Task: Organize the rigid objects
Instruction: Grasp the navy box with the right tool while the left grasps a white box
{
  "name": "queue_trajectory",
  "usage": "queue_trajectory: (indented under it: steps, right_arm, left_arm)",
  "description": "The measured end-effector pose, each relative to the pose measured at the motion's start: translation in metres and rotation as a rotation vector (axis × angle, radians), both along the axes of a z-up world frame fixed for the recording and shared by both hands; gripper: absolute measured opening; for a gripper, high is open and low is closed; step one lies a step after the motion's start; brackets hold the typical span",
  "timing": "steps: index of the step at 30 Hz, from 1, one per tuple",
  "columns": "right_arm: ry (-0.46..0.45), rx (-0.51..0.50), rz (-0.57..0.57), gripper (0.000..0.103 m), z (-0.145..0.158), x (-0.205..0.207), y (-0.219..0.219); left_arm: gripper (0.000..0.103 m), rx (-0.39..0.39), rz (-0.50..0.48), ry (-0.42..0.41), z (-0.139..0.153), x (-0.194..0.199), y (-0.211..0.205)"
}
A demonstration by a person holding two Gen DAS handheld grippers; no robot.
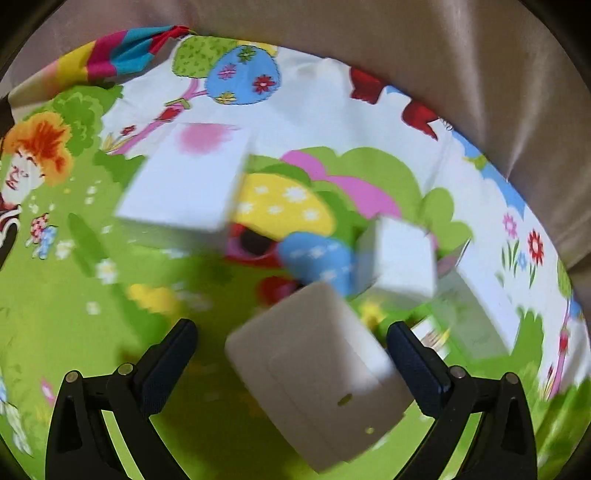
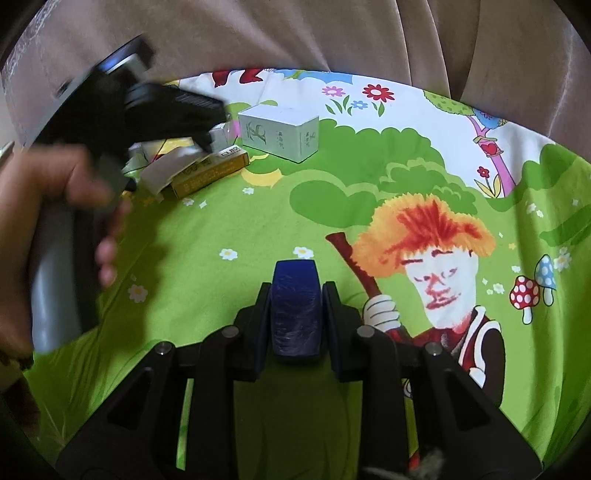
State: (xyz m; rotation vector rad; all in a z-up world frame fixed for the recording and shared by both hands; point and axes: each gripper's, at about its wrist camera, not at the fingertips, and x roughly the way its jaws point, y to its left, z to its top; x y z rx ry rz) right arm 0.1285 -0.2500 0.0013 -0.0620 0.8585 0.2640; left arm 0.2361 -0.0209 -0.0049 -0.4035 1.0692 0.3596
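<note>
In the right wrist view my right gripper (image 2: 296, 287) is shut on a dark blue block (image 2: 295, 314), upright between the pads above the green cartoon cloth (image 2: 229, 221). The left wrist view is blurred by motion. There my left gripper (image 1: 291, 339) stands wide open over a white box (image 1: 317, 376), which lies between the fingers. The box is close to the right finger (image 1: 410, 358) and apart from the left one. A large white box with a pink mark (image 1: 184, 177) and a small white box (image 1: 402, 258) lie farther off.
A hand (image 2: 55, 192) holds the left gripper (image 2: 214, 125) over a cluster with a yellow box (image 2: 210, 170) and a white box with green print (image 2: 280, 133). A beige curtain (image 2: 295, 33) hangs behind the table's far edge.
</note>
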Motion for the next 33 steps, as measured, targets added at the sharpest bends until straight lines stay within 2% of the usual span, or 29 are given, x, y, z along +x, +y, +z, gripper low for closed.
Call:
queue_trajectory:
  steps: [2,3,5,7,11,14,15,17,18,21,26,30,33]
  right_arm:
    - [0.004,0.023,-0.001,0.031,0.0,0.001,-0.003]
    - [0.007,0.036,-0.001,0.031,0.0,0.001,-0.004]
    - [0.008,0.044,-0.001,0.031,0.0,0.001,-0.005]
    - [0.008,0.041,-0.001,0.031,0.0,0.001,-0.004]
    - [0.007,0.035,-0.001,0.031,0.0,0.001,-0.003]
    - [0.007,0.031,-0.001,0.031,0.0,0.001,-0.003]
    - [0.007,0.028,-0.001,0.031,0.0,0.001,-0.003]
    - [0.006,0.026,-0.001,0.031,0.0,0.001,-0.003]
    - [0.006,0.026,-0.001,0.031,0.0,0.001,-0.003]
    - [0.006,0.027,-0.001,0.031,0.0,0.0,-0.002]
    - [0.007,0.026,0.0,0.031,0.0,0.001,-0.002]
    - [0.008,0.031,0.003,0.031,0.001,0.001,-0.002]
    - [0.006,0.024,0.003,0.031,0.001,0.002,-0.002]
  left_arm:
    - [0.103,0.003,-0.022,-0.019,0.0,-0.02,0.013]
    - [0.103,-0.007,-0.067,-0.047,0.001,-0.031,0.02]
    - [0.103,-0.02,-0.163,-0.069,0.001,-0.036,0.024]
    - [0.103,0.013,-0.215,-0.061,0.0,-0.033,0.024]
    - [0.103,0.071,-0.213,-0.031,-0.006,-0.021,0.021]
    - [0.103,0.157,-0.177,0.003,-0.011,-0.011,0.009]
    - [0.103,0.165,-0.153,-0.022,-0.011,-0.011,0.008]
    - [0.086,0.188,-0.122,-0.075,-0.006,-0.027,0.012]
    - [0.068,0.206,-0.128,-0.111,-0.002,-0.034,0.011]
    - [0.066,0.164,-0.186,-0.134,-0.002,-0.055,0.012]
    - [0.066,0.178,-0.306,-0.143,0.001,-0.12,0.012]
    - [0.067,0.188,-0.335,-0.147,0.002,-0.161,0.014]
    - [0.067,0.211,-0.334,-0.173,-0.002,-0.17,0.013]
